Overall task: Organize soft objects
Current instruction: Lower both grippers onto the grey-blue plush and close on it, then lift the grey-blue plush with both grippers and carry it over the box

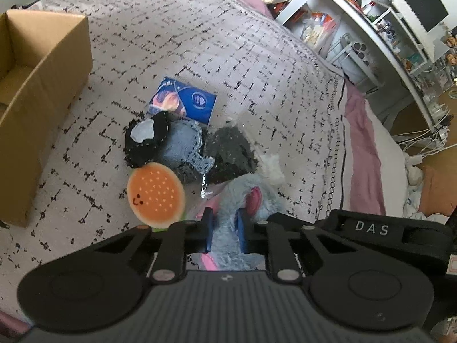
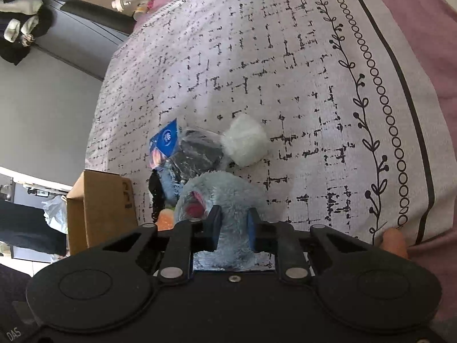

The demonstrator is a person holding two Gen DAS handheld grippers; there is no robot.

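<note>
A fluffy light-blue plush toy (image 1: 251,197) with a pink ear lies on the patterned bedspread (image 1: 228,57). My left gripper (image 1: 224,228) is shut on the plush's fur. My right gripper (image 2: 233,230) is also shut on the same plush (image 2: 225,188) from another side. Beside it lie an orange burger plush (image 1: 155,197), a black and blue knit item (image 1: 168,143), a dark bagged cloth (image 1: 231,151) and a white fluffy ball (image 2: 245,140). An open cardboard box (image 1: 42,85) stands at the left, also in the right wrist view (image 2: 100,208).
A blue printed packet (image 1: 185,103) lies behind the pile. A cluttered white shelf unit (image 1: 385,28) stands beyond the bed's right edge. Cables lie on the floor (image 1: 428,140). A pink sheet (image 2: 422,28) borders the bedspread (image 2: 285,57).
</note>
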